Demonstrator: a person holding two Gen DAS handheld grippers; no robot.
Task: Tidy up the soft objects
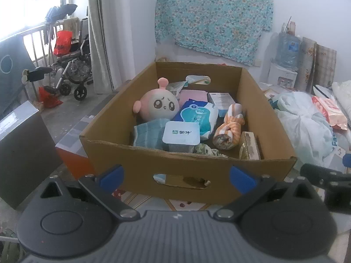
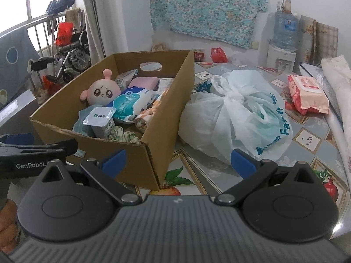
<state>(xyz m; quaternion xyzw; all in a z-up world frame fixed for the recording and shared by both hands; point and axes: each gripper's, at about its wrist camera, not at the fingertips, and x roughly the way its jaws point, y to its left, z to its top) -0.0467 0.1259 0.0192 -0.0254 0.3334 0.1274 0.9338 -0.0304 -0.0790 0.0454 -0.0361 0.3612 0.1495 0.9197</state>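
While plush toy point(image 1: 159, 105), tissue pack point(image 1: 195, 116) and rolled cloth point(image 1: 229, 129) sit in cardboard box point(image 1: 136, 166), tied plastic bag point(image 2: 237, 118) and wipes pack point(image 2: 307, 92) outside on table point(image 2: 307, 140), either sorted or pending; both hand-held grippers, left point(image 1: 176, 175) and right point(image 2: 178, 160), wide, empty.

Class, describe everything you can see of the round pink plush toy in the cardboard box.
The plush toy is a soft round ball, pale cream on the face and pink around it, with big dark eyes, a worried look, a pink stalk on top and a pink nub at one side. It lies in the box's far left part, resting against a blue tissue pack.
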